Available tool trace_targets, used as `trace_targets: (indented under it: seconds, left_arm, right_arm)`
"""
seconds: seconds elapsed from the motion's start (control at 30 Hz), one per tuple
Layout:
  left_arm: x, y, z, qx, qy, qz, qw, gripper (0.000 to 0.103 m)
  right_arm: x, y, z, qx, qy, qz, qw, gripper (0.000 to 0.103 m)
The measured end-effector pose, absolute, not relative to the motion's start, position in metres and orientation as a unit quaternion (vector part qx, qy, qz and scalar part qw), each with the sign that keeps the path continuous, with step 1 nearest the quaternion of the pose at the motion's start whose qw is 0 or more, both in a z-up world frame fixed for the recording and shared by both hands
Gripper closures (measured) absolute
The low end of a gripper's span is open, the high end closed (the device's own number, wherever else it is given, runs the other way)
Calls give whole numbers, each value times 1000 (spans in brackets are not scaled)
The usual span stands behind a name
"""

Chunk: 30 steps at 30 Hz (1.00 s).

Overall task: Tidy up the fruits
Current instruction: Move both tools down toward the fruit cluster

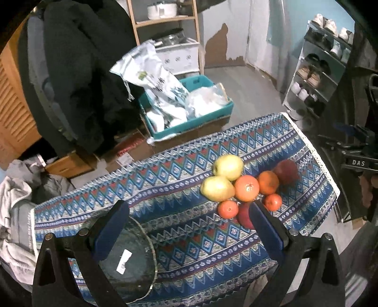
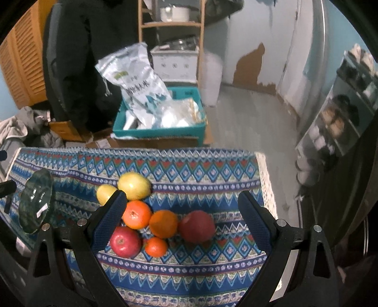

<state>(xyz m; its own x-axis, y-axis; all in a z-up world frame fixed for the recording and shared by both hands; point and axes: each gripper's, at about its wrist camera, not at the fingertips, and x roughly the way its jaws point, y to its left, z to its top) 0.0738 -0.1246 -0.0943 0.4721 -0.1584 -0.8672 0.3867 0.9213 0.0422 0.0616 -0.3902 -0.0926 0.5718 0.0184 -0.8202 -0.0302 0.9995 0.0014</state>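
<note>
A pile of fruit lies on the blue patterned tablecloth (image 1: 179,189): two yellow-green apples (image 1: 228,166), oranges (image 1: 246,187), small tangerines (image 1: 228,209) and red apples (image 1: 285,171). A clear glass plate (image 1: 127,257) lies at the left, under my left gripper's left finger. My left gripper (image 1: 189,212) is open and empty, above the cloth between plate and fruit. In the right wrist view my right gripper (image 2: 183,203) is open and empty, hovering over the pile: a red apple (image 2: 125,242), an orange (image 2: 163,223) and a darker red apple (image 2: 197,226) lie between its fingers. The plate (image 2: 36,202) shows at left.
Beyond the table's far edge stand a teal crate (image 1: 189,122) with plastic bags, cardboard boxes, a wooden shelf (image 1: 165,21) and dark hanging clothes (image 1: 78,70). A shoe rack (image 1: 319,70) stands at the right. The table's right edge (image 2: 267,179) drops to grey floor.
</note>
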Motion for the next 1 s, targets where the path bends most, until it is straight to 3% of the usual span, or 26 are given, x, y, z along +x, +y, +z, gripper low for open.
trace_targets:
  seconds: [1.0]
  left_arm:
    - [132, -147, -222, 79, 607, -155, 775, 1]
  right_arm:
    - [109, -435, -236, 2, 635, -13, 773, 10]
